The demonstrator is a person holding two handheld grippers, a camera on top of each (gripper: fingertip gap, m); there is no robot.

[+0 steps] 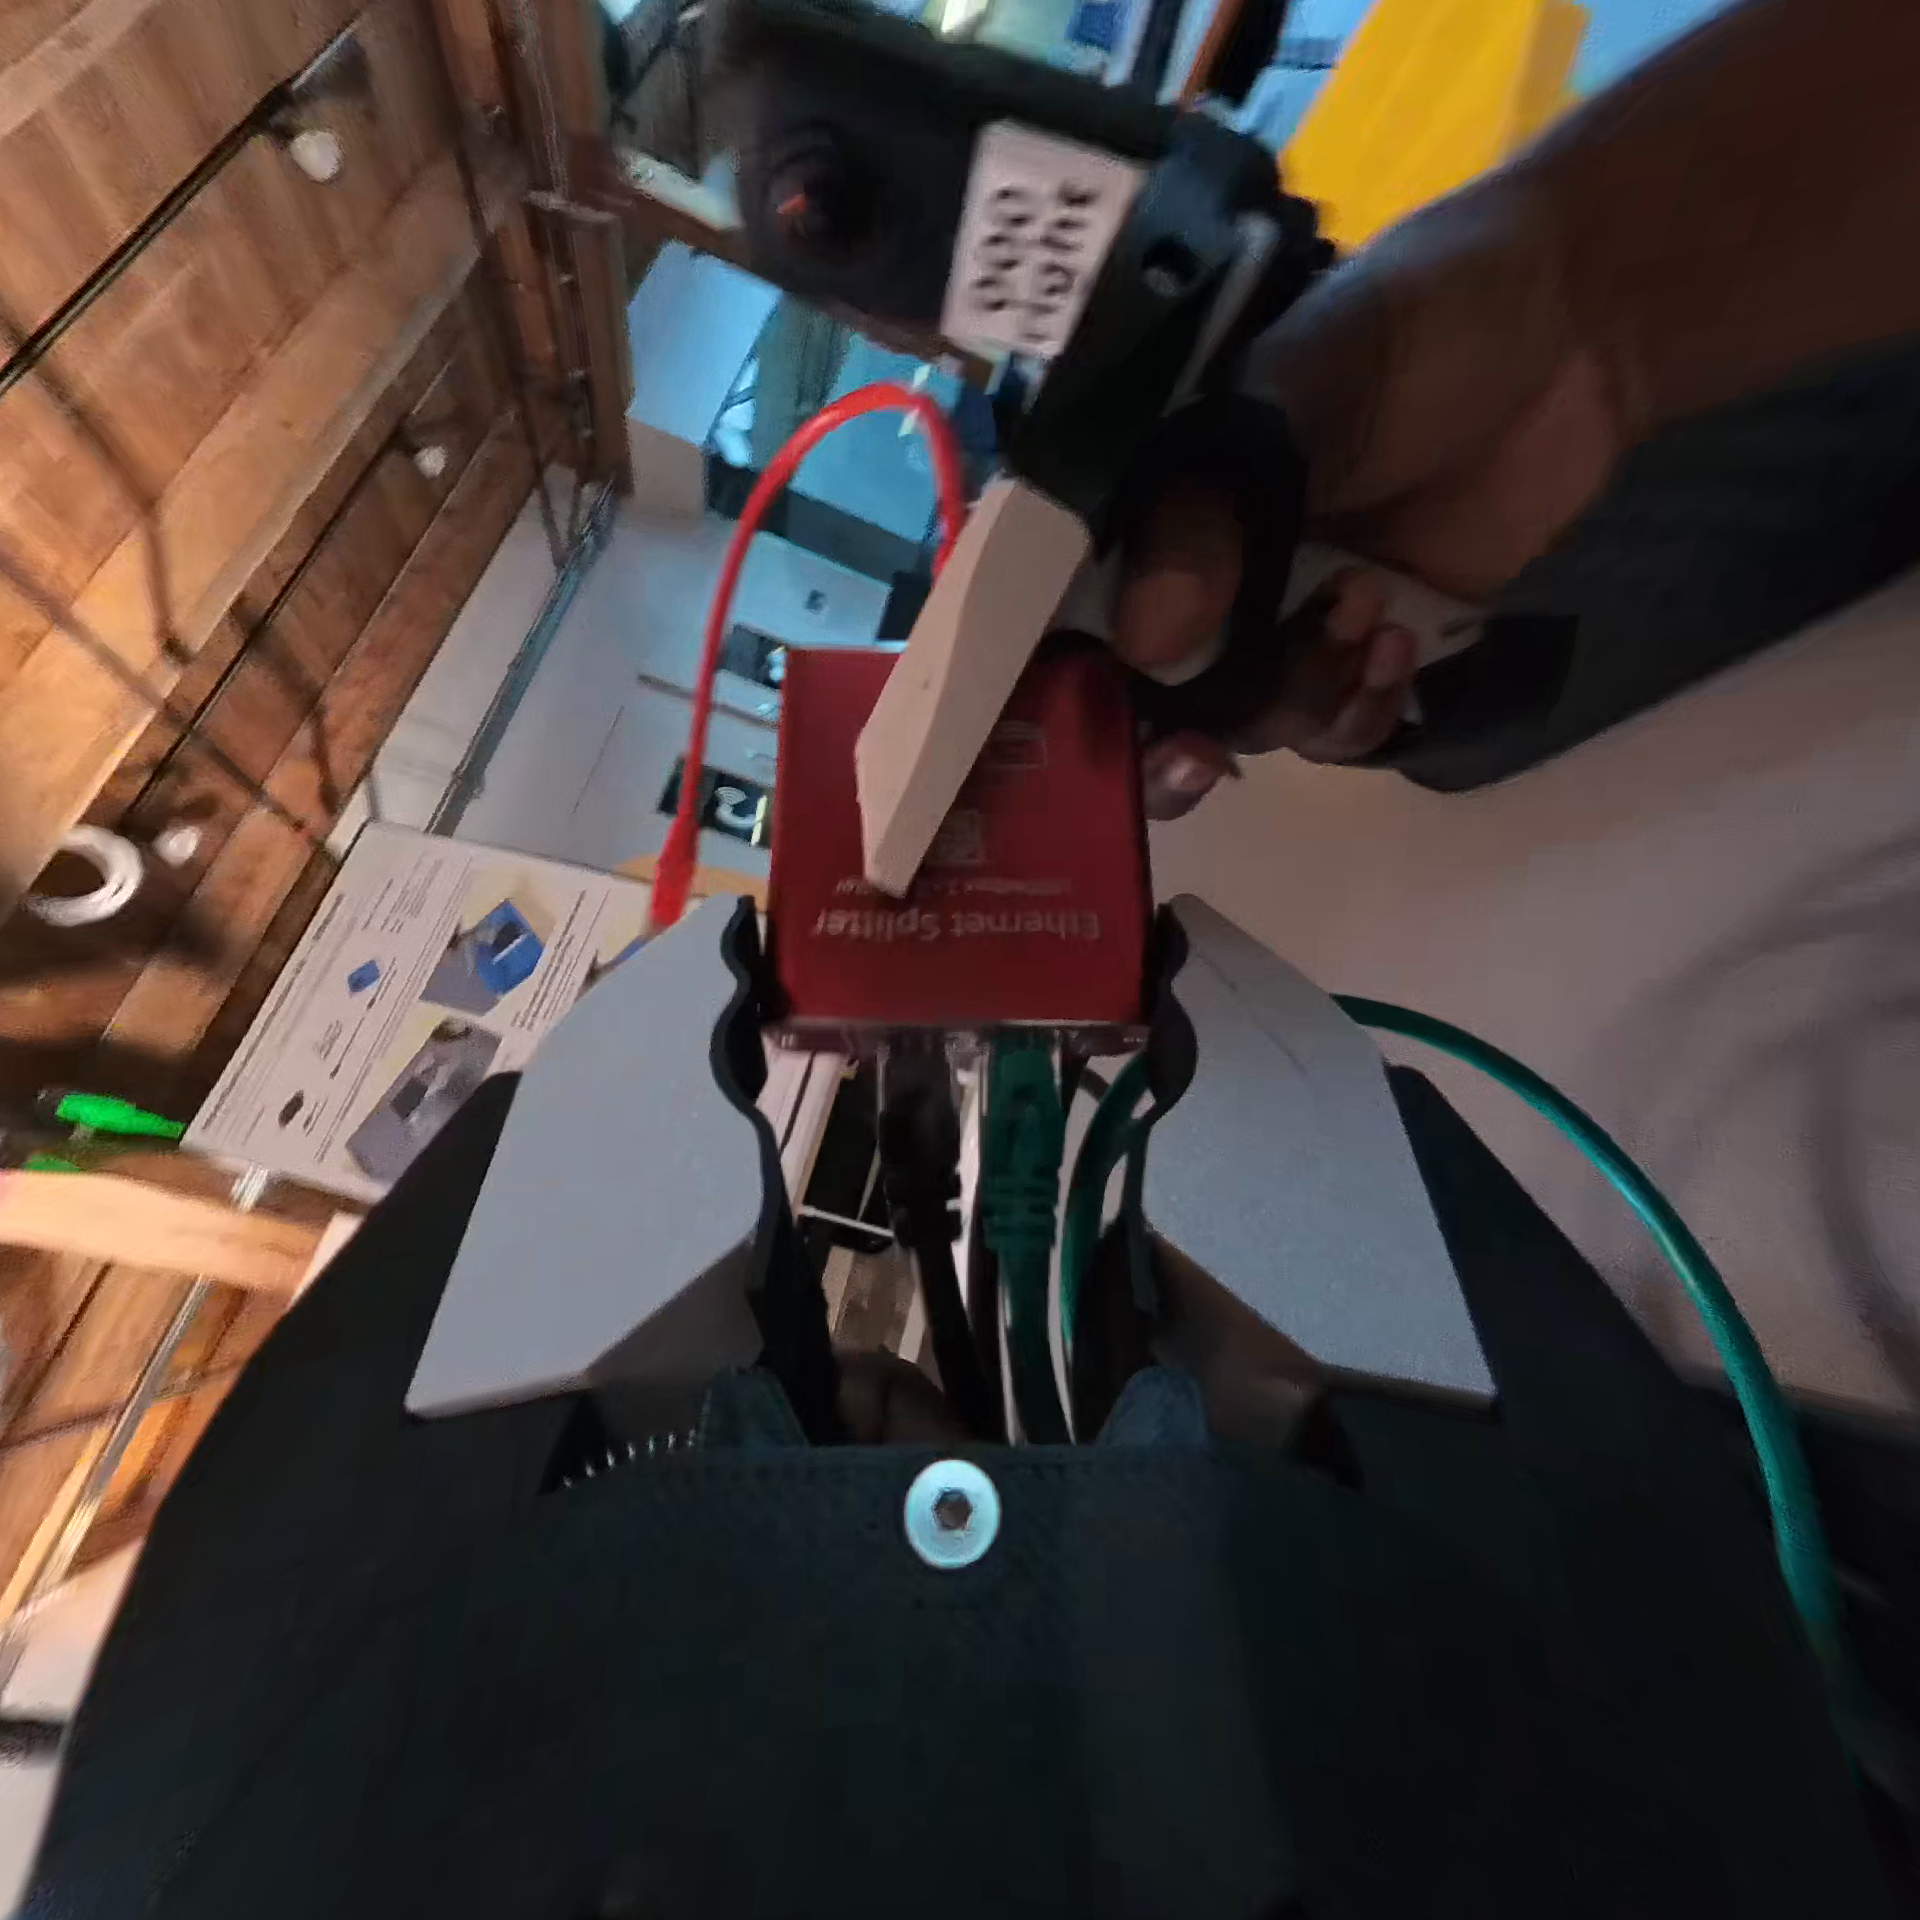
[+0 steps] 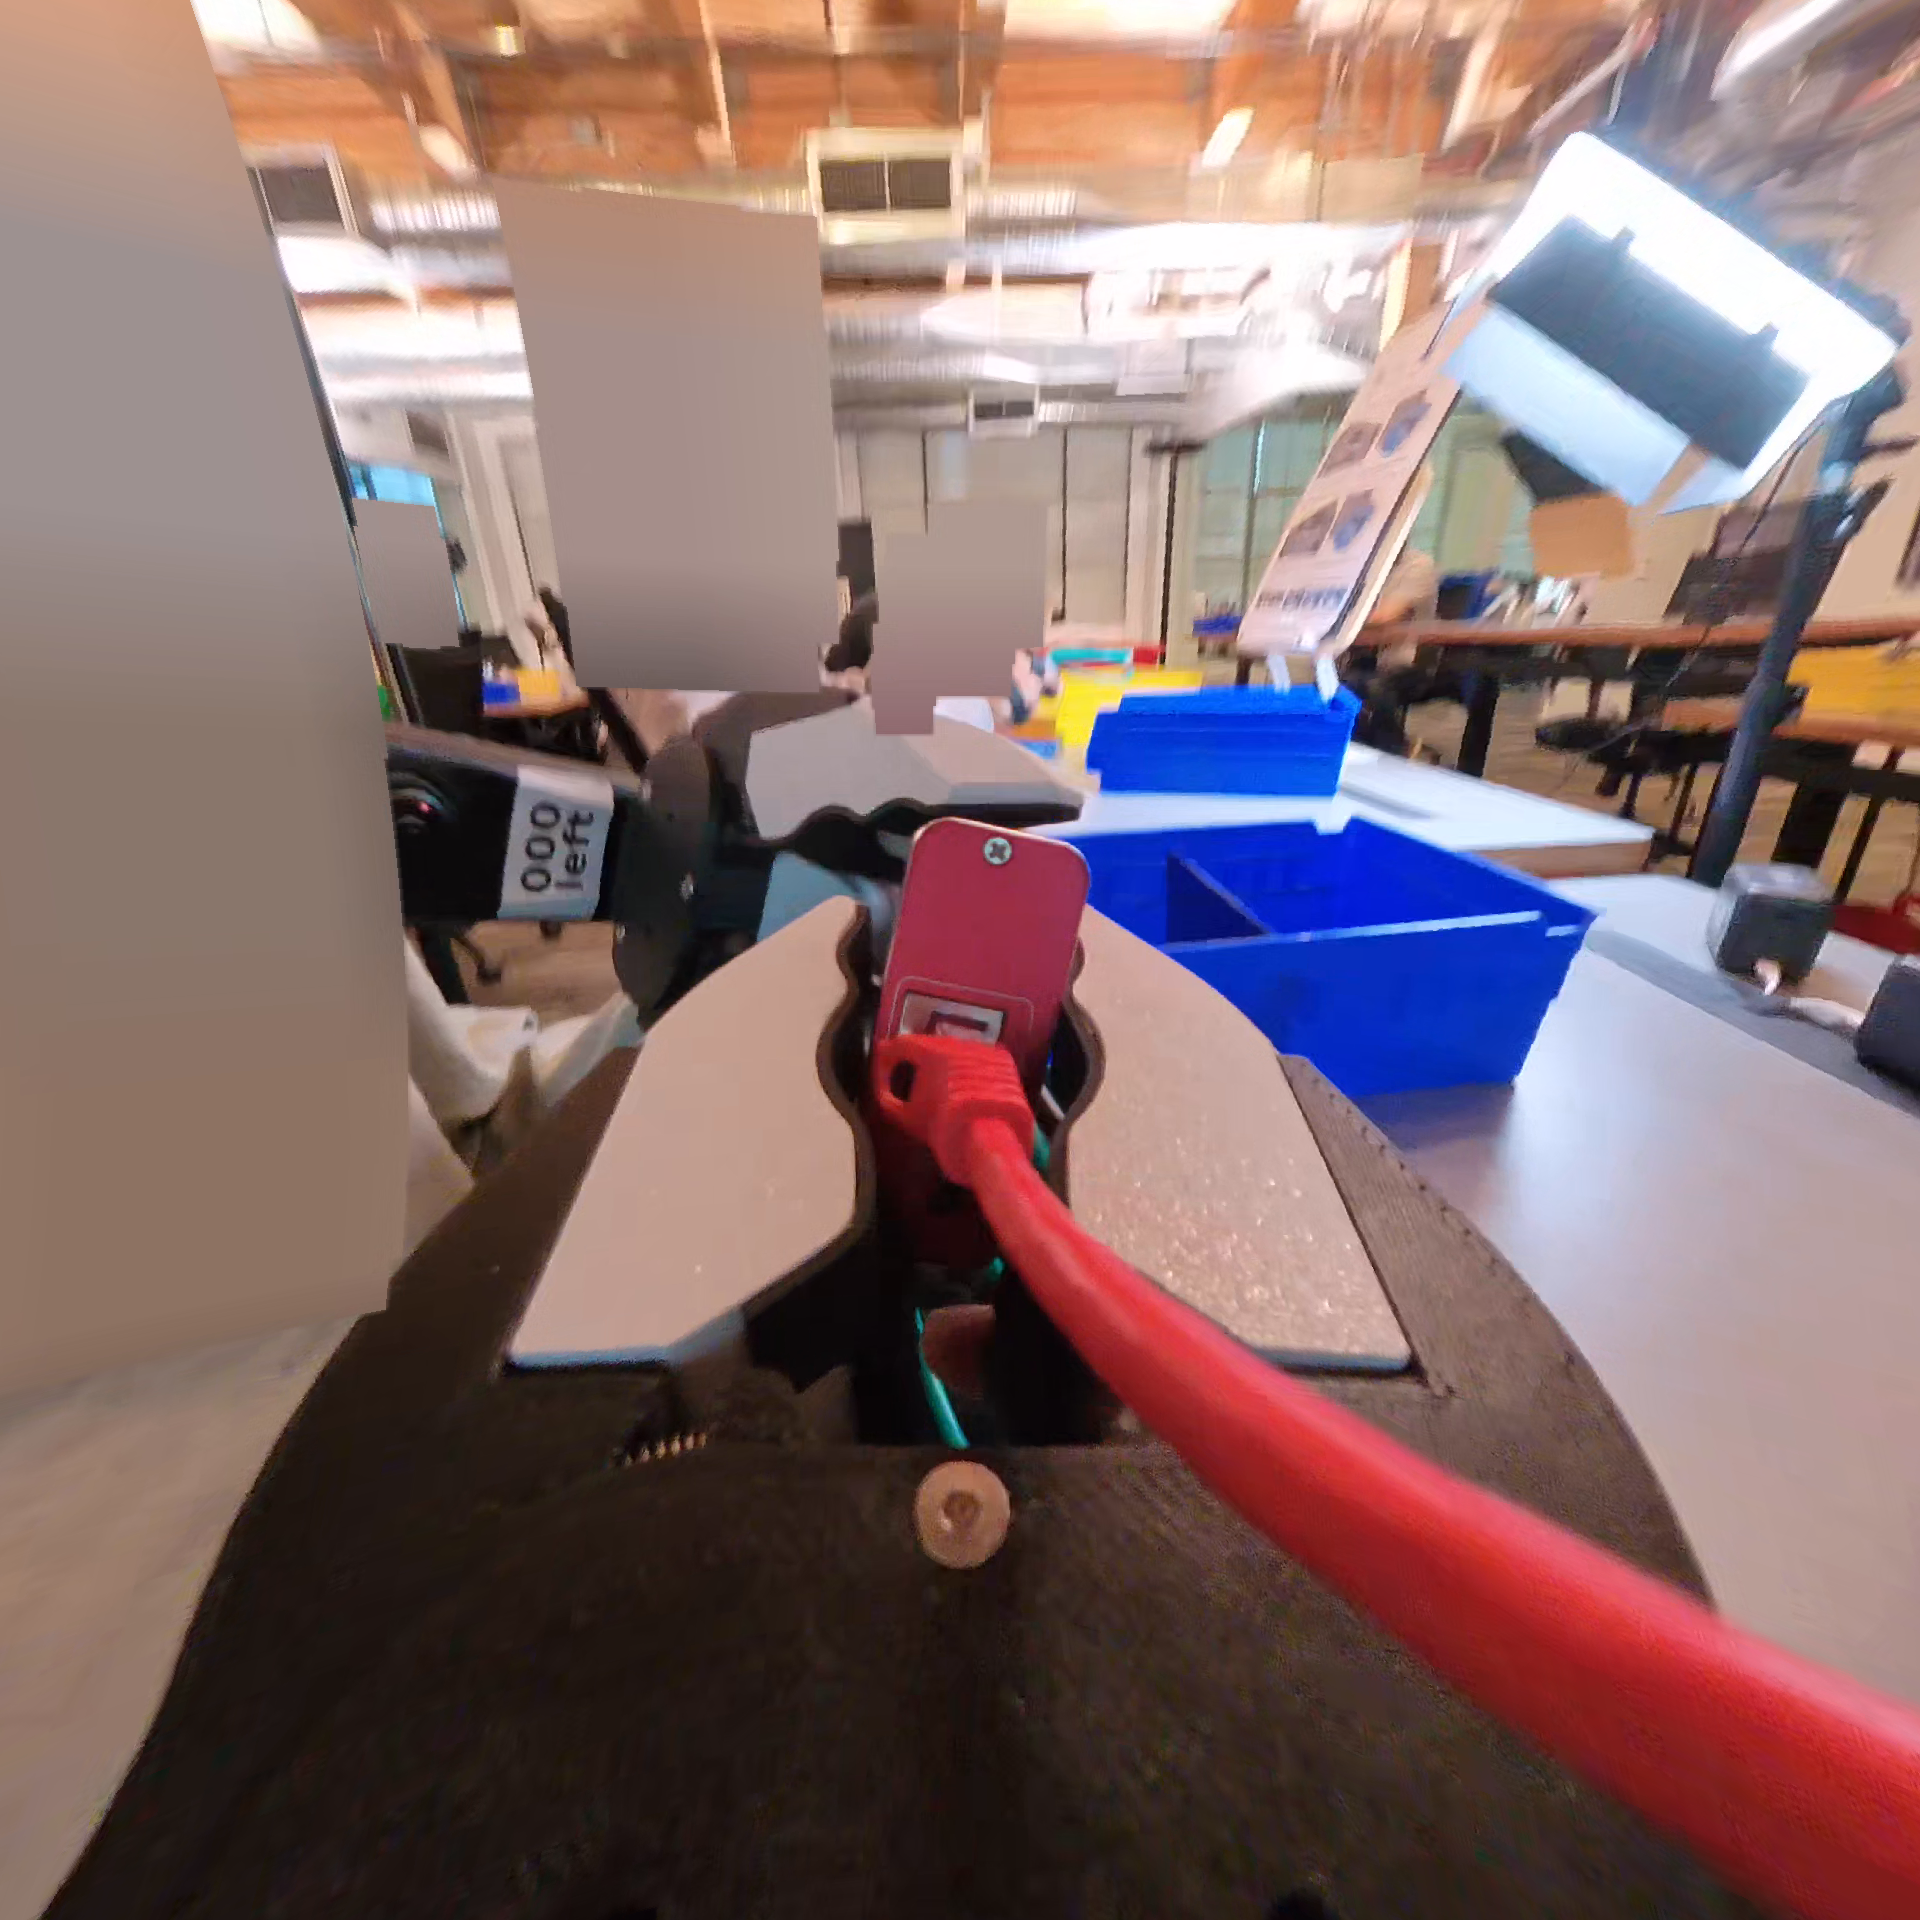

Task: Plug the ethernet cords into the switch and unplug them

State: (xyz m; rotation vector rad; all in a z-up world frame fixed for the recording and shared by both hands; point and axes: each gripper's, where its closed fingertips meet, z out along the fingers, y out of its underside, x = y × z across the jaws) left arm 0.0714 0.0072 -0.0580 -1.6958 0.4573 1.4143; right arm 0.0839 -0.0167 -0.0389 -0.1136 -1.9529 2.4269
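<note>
Over a pale grey tabletop [image 2: 1714,1195] in a timber-ceilinged workshop, both the left gripper [image 1: 956,997] and the right gripper [image 2: 961,1023] clamp the flat red metal switch box [image 1: 961,831]; a divided blue plastic bin [image 2: 1351,935] sits nearby.

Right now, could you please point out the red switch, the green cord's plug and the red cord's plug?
red switch [image 1: 956,935]: left wrist view, its top face.
green cord's plug [image 1: 1023,1143]: left wrist view, its ribbed boot.
red cord's plug [image 2: 951,1086]: right wrist view, its boot.
</note>
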